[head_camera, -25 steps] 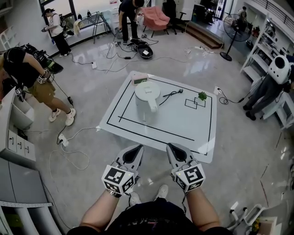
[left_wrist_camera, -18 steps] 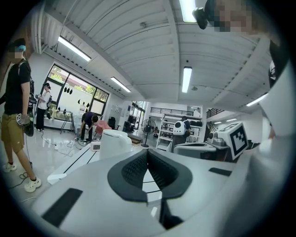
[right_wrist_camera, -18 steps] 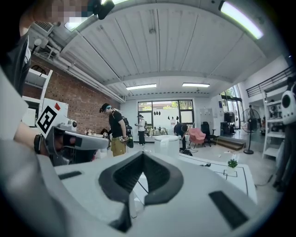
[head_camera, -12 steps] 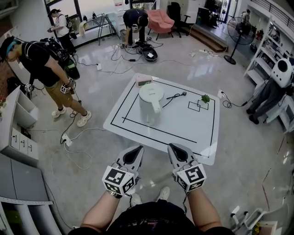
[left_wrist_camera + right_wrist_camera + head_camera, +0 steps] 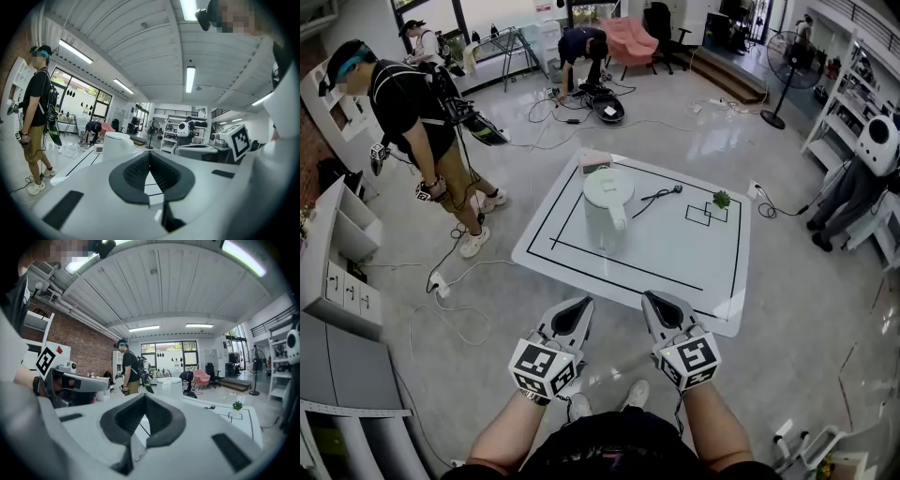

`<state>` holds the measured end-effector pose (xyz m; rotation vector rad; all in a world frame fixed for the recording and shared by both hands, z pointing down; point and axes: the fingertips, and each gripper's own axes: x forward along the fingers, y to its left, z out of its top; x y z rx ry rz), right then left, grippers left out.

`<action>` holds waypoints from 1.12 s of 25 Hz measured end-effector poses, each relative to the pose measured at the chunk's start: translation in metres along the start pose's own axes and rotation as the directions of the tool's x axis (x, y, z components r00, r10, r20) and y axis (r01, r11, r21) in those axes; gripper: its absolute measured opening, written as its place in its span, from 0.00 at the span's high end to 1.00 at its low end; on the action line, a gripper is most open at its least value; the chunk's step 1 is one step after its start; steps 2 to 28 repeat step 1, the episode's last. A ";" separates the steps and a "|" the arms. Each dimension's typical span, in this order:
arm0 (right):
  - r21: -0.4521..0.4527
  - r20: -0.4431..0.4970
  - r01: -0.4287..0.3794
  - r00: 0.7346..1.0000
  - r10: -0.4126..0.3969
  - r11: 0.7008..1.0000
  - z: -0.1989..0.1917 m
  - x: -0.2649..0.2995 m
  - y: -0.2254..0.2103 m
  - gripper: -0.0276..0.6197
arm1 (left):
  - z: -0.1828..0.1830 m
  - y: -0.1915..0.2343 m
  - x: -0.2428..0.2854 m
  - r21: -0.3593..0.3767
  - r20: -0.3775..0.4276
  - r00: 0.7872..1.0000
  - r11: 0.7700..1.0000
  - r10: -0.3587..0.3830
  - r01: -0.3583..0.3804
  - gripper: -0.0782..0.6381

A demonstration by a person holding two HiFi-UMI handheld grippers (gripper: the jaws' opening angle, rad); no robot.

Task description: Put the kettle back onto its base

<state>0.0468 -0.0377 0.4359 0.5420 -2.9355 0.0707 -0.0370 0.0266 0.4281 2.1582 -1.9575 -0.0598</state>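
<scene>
**Hidden, cropped and unreadable items in your views**
The left gripper (image 5: 149,155) is covering the lower part of the kettle (image 5: 117,142) with its own body in the left gripper view, and the right gripper (image 5: 145,397) is doing the same in its view. From above, the kettle is hiding whatever is lying under it. The small green item (image 5: 718,199) and the pinkish box (image 5: 592,161) are showing too small to identify. The bottom edge is cropping your forearms (image 5: 508,433).

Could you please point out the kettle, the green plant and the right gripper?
kettle (image 5: 607,187): head view, its lid.
green plant (image 5: 719,199): head view, its leaves.
right gripper (image 5: 660,301): head view, between its shut jaw tips.
</scene>
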 end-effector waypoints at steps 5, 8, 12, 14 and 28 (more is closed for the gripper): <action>0.000 0.000 0.000 1.000 0.000 1.000 0.000 0.000 -0.001 0.95 | 0.000 -0.001 0.001 0.001 0.000 1.000 1.000 -0.001 0.001 0.88; 0.000 0.000 0.000 1.000 0.000 1.000 0.000 0.000 -0.001 0.95 | 0.000 -0.001 0.001 0.001 0.000 1.000 1.000 -0.001 0.001 0.88; 0.000 0.000 0.000 1.000 0.000 1.000 0.000 0.000 -0.001 0.95 | 0.000 -0.001 0.001 0.001 0.000 1.000 1.000 -0.001 0.001 0.88; 0.000 0.000 0.000 1.000 0.000 1.000 0.000 0.000 -0.001 0.95 | 0.000 -0.001 0.001 0.001 0.000 1.000 1.000 -0.001 0.001 0.88; 0.000 0.000 0.000 1.000 0.000 1.000 0.000 0.000 -0.001 0.95 | 0.000 -0.001 0.001 0.001 0.000 1.000 1.000 -0.001 0.001 0.88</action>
